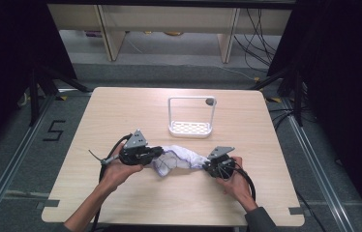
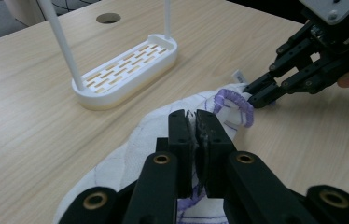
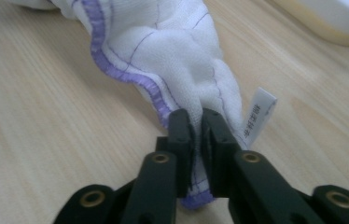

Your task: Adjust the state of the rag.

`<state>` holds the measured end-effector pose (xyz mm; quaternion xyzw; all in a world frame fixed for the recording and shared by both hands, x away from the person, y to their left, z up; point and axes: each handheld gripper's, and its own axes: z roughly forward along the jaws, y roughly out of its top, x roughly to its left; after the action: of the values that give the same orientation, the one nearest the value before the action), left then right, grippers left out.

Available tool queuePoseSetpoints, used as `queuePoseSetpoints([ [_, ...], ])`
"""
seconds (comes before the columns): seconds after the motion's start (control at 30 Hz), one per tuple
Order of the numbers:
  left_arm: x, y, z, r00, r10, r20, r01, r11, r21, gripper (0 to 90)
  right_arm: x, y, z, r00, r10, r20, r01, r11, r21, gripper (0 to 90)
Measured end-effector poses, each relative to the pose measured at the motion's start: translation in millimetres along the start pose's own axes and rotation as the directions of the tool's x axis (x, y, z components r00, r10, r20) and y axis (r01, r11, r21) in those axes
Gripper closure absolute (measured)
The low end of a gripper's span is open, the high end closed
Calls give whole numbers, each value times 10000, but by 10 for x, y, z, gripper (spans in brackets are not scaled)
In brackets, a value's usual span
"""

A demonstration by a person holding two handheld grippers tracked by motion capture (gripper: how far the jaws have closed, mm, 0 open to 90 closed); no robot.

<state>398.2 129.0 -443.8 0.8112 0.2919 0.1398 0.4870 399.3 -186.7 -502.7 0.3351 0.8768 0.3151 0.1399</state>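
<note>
A white cloth (image 1: 179,158) with a purple stitched edge lies crumpled on the wooden table, stretched between both grippers. My left gripper (image 1: 158,151) is shut on its left end; in the left gripper view the jaws pinch a fold of the cloth (image 2: 140,140) at my left gripper (image 2: 196,119). My right gripper (image 1: 205,165) is shut on the right end. In the right gripper view the cloth (image 3: 172,51) runs away from my right gripper (image 3: 197,122), with a small white label (image 3: 258,114) beside the jaws. The right gripper (image 2: 259,95) also shows across the table in the left gripper view.
A white rack (image 1: 191,128) with a slotted base and a tall frame stands just behind the cloth, mid-table; its base (image 2: 126,70) is close in the left gripper view. The table's front edge (image 1: 169,223) lies near the person's forearms.
</note>
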Motion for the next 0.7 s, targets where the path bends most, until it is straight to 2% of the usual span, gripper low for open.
queuePoseSetpoints([
  [0.07, 27, -4, -25, 10000, -33, -77, 32, 10000, -73, 851, -37, -8, -39, 9997, 159, -183, -164, 9995, -264, 862],
  [0.1, 41, 1, -49, 9999, -72, -138, 71, 10000, -53, 853, -58, -3, -76, 9996, 84, -280, -93, 9994, -321, 862],
  [0.13, 52, 5, -72, 9997, -95, -219, 92, 9999, -129, 854, -70, 8, -137, 9987, 200, -470, -213, 9994, -271, 864],
  [0.17, 64, 8, -92, 9998, -118, -177, 114, 9996, -271, 856, -75, 10, -180, 9982, 315, -509, -344, 9977, -578, 865],
  [0.2, 69, 18, -128, 9997, -67, -253, 60, 9996, -278, 857, -82, 22, -234, 9982, 142, -588, -187, 9968, -775, 866],
  [0.23, 72, 27, -165, 9996, -86, -274, 77, 9994, -334, 858, -57, 32, -316, 9972, 379, -640, -425, 9965, -724, 866],
  [0.27, 71, 36, -197, 9997, -21, -263, 10, 9991, -413, 859, -54, 37, -367, 9976, 161, -673, -230, 9944, -1034, 868],
  [0.33, 64, 61, -283, 9995, 65, -295, -79, 9987, -496, 859, -34, 66, -517, 9970, 6, -774, -87, 9945, -1045, 869],
  [0.37, 58, 77, -326, 9994, 79, -325, -98, 9983, -575, 860, -21, 87, -590, 9968, 102, -792, -189, 9938, -1096, 869],
  [0.4, 52, 94, -370, 9995, 83, -319, -104, 9977, -676, 860, -27, 110, -660, 9974, 8, -725, -103, 9913, -1311, 870],
  [0.43, 43, 114, -419, 9996, 68, -266, -88, 9970, -773, 860, -4, 132, -735, 9958, 268, -875, -386, 9899, -1363, 870],
  [0.53, -24, 184, -578, 9999, 108, 17, -106, 9934, -1145, 860, -9, 212, -946, 9944, -20, -1058, -177, 9827, -1844, 870],
  [0.7, -158, 363, -882, 9986, 500, 189, -467, 9880, -1475, 860, 4, 366, -1287, 9899, -425, -1356, 119, 9757, -2188, 870],
])
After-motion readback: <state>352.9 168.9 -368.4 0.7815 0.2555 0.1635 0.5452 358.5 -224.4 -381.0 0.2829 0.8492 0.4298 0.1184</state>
